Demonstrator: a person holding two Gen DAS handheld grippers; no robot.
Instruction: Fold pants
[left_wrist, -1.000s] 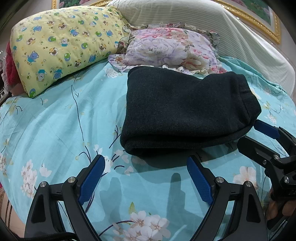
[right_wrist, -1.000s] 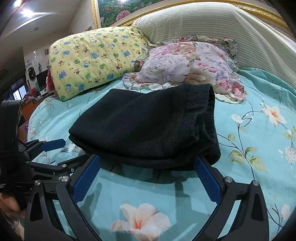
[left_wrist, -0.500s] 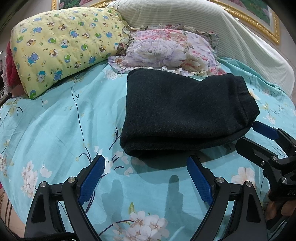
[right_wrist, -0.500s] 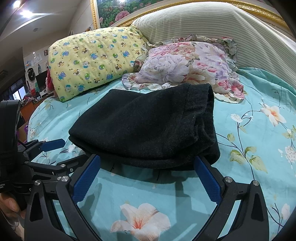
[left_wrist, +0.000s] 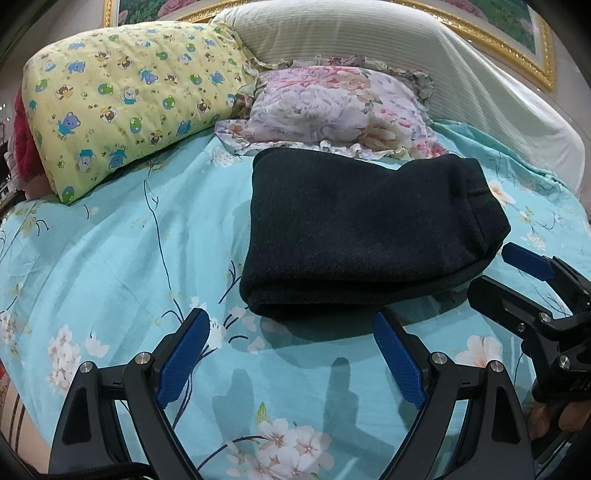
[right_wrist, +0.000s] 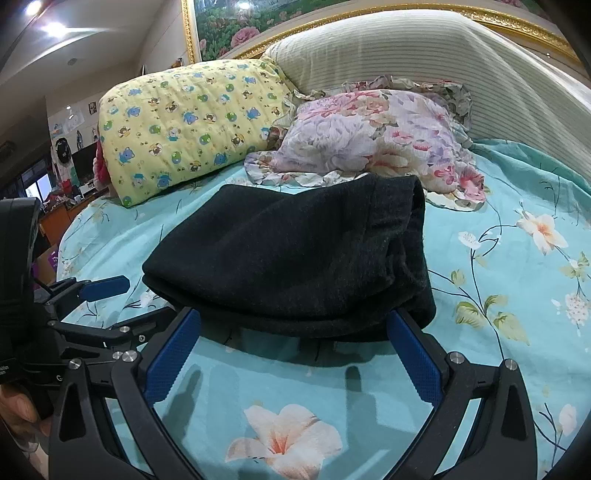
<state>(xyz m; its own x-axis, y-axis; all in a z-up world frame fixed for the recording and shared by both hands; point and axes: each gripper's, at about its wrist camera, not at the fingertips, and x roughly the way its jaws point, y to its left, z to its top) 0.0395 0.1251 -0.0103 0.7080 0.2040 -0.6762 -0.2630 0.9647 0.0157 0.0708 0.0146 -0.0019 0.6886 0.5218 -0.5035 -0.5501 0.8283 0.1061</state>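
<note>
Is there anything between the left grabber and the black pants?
Nothing. In the left wrist view, only bare flowered turquoise bedsheet and shadow lie between the open left gripper and the folded black pants.

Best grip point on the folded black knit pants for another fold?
Probably the near rolled fold edge of the folded black knit pants, approached low from the front. It bulges thick off the turquoise floral bedsheet, and the open left gripper and right gripper already face it.
</note>
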